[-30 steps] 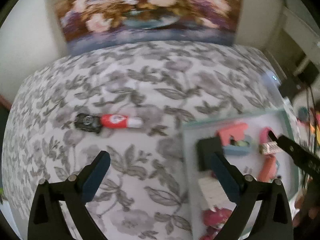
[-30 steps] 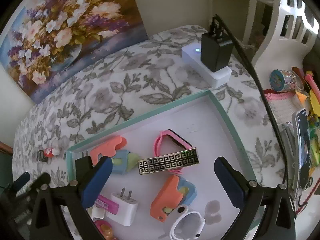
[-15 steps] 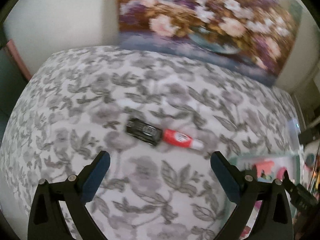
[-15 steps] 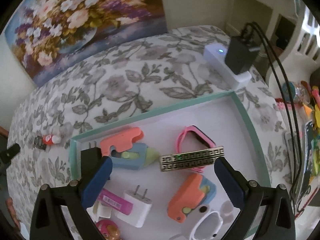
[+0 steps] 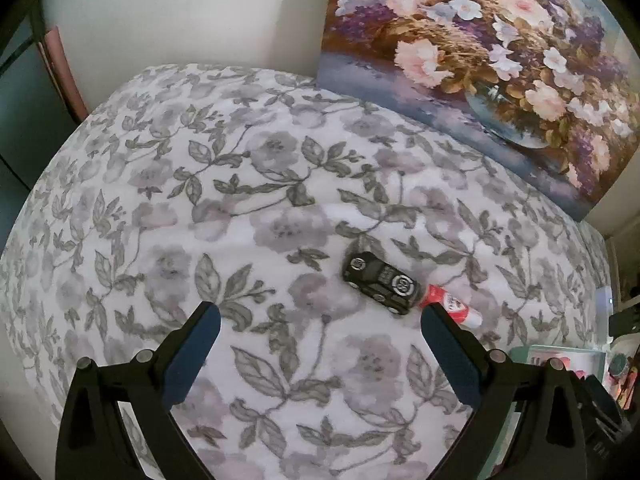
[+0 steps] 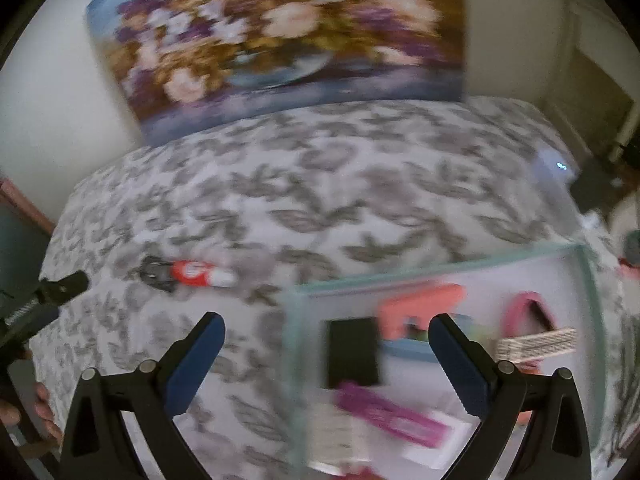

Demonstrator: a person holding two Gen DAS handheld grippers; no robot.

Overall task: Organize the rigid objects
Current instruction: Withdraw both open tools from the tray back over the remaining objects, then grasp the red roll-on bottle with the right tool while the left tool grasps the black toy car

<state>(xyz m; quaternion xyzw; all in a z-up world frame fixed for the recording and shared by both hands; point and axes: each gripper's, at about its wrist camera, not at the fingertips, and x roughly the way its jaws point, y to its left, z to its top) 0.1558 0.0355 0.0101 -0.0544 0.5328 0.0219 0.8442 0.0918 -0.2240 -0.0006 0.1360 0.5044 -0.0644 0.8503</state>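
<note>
Now the left gripper [image 5: 316, 320] hangs spread and empty over the floral cloth [image 5: 240, 208], black toy car [image 5: 378, 282] touching a red tube [image 5: 452, 305] by its right finger. Right gripper [image 6: 326, 332], likewise spread, straddles the teal tray's [image 6: 440, 270] edge; contents blurred, probably a black charger [image 6: 352, 354].

Toy car [image 5: 378, 282] touching tube [image 5: 454, 306] on tablecloth [image 5: 240, 208], tray [image 6: 440, 280] to their right, painting [image 5: 480, 60] behind.

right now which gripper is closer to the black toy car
Left. The left gripper hovers open just short of the black toy car; the right gripper is open at the tray.
</note>
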